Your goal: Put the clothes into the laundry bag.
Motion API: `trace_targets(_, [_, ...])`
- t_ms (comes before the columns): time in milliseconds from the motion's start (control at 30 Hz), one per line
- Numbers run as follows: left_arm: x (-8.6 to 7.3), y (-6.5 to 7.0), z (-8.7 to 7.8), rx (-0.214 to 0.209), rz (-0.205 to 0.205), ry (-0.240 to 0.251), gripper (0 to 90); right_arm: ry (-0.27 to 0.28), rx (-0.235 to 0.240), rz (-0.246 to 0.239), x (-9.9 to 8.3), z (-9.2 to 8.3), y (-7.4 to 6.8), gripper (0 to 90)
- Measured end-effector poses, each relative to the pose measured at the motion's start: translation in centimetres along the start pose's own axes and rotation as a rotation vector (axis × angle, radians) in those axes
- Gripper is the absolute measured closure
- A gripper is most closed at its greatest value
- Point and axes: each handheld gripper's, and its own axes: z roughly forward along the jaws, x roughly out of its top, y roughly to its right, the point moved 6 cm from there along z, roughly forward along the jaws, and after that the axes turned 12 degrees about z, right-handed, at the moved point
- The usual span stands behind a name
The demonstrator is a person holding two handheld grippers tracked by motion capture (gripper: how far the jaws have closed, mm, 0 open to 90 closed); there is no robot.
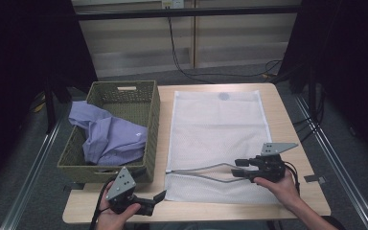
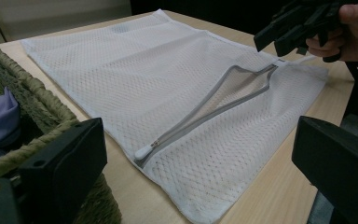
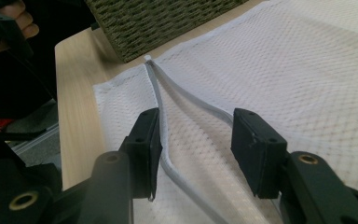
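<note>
- Mesh laundry bag (image 1: 218,139): we are seeing it lying flat on the wooden table (image 1: 292,139), just right of the woven basket (image 1: 151,120), with its zipped mouth at our near end.
- Zipper opening (image 1: 206,171): we are reading its long axis as running across the table, left to right, with the two grey edges parted in the middle and the white zipper pull (image 2: 145,150) at its left end, beside the basket's near corner.
- Left gripper (image 1: 158,197): we are holding it low at the table's near edge, jaws spread wide with nothing between them, pointing toward the bag's near left corner but apart from the cloth.
- Right gripper (image 1: 237,167): we are working it at the right end of the opening, clearly the nearer hand. In the right gripper view its jaws are standing partly open astride the near grey edge (image 3: 161,121); that edge is lying against the left pad, the right pad is clear of it, so nothing is pinched yet.
- Purple garment (image 1: 108,136): it is waiting, crumpled, in the basket, farther off to the left.
</note>
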Motion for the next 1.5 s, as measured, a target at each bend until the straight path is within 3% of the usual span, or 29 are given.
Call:
trace_targets(100, [0.2, 0.1, -0.2, 0.016, 0.009, -0.005, 3.0, -0.022, 0.011, -0.007, 0.3, 0.8, -0.3, 54.4])
trace_targets(267, [0.0, 0.3, 0.0, -0.001, 0.010, -0.005, 3.0, -0.024, 0.022, -0.033, 1.8, 1.6, -0.6, 55.9])
trace_targets(333, [-0.1, 0.2, 0.0, 0.006, 0.018, -0.026, 3.0, -0.024, 0.018, -0.044, 2.4, 1.9, -0.5, 56.1])
trace_targets(633, [-0.1, 0.4, 0.2, -0.002, 0.007, -0.017, 3.0, -0.041, 0.006, -0.078, 4.0, 3.1, 0.2, 53.5])
trace_targets(767, [-0.2, 0.3, 0.2, 0.001, 0.012, -0.023, 3.1, -0.034, 0.005, -0.059, 3.7, 3.7, 1.3, 53.4])
trace_targets(900, [-0.1, 0.3, 0.3, -0.012, 0.011, -0.012, 3.1, -0.067, -0.016, -0.052, 3.1, 4.3, 2.4, 52.6])
trace_targets(967, [-0.1, 0.2, 0.2, 0.001, 0.012, -0.021, 3.1, -0.091, -0.027, -0.057, 2.7, 4.7, 2.7, 52.7])
trace_targets(1233, [-0.1, 0.1, 0.1, -0.010, 0.015, -0.010, 3.1, -0.165, -0.028, -0.079, 1.3, 5.9, 2.2, 54.2])
trace_targets(1400, [-0.2, 0.1, 0.1, 0.001, 0.012, -0.013, 3.0, -0.217, -0.066, -0.073, 0.3, 6.6, 2.9, 54.4])
trace_targets(1500, [-0.2, 0.1, 0.2, -0.007, 0.013, -0.013, 3.0, -0.241, -0.090, -0.077, -0.1, 6.8, 3.5, 61.2])
